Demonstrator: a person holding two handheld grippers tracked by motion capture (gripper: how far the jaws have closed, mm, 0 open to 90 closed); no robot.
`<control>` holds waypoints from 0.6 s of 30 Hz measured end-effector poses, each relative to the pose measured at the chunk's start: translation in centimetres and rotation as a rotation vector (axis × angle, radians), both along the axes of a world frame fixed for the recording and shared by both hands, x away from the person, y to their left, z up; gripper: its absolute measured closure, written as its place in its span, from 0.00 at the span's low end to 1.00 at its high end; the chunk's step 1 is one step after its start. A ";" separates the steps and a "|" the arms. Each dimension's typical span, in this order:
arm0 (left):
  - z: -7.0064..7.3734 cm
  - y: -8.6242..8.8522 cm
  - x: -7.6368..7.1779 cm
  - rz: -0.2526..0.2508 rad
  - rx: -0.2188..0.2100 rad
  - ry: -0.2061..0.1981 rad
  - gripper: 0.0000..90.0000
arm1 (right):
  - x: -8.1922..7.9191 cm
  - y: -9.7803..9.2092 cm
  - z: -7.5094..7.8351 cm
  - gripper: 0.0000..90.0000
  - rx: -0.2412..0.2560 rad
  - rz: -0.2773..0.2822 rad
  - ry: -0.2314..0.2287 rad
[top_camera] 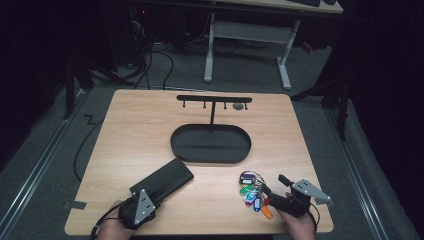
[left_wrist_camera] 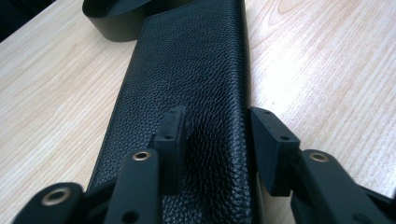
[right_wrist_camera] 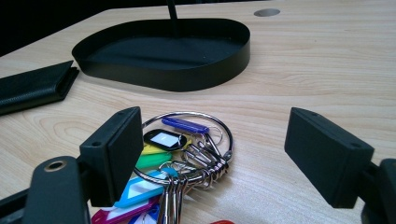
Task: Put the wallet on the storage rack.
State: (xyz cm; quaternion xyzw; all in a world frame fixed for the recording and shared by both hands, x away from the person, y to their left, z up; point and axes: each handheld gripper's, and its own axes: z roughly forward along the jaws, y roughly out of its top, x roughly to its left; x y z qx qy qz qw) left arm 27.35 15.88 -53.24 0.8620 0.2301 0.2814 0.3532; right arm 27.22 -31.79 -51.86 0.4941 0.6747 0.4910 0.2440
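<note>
Two claws at tabletop's near edge. Left claw (left_wrist_camera: 215,140) w/ jaws apart, astride black wallet (left_wrist_camera: 187,93); its long axis runs along the jaws toward oval tray (top_camera: 210,144). Right claw (right_wrist_camera: 212,158) wide apart, key bunch (right_wrist_camera: 182,154) lying between jaws, untouched.

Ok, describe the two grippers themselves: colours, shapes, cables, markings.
Both are matt black. The left gripper and right gripper each carry a grey three-cornered plate with small holes on top, and a black cable trails from each toward the table's near edge. Their fingers are flat, blocky black pads with small screw holes, mounted on arms with brass-coloured rivets. No markings are legible.
</note>
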 end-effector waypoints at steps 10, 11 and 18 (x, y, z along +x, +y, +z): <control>0.3 0.1 -0.4 -0.016 0.010 -0.038 0.84 | -0.1 -0.1 0.1 0.22 0.011 -0.001 -0.003; 0.4 0.2 -0.4 -0.015 0.000 -0.035 0.84 | -0.1 -0.1 0.1 0.22 0.012 0.000 -0.003; 1.3 1.1 -0.5 -0.008 -0.073 -0.045 0.89 | -0.1 -0.2 0.1 0.22 0.012 0.001 -0.009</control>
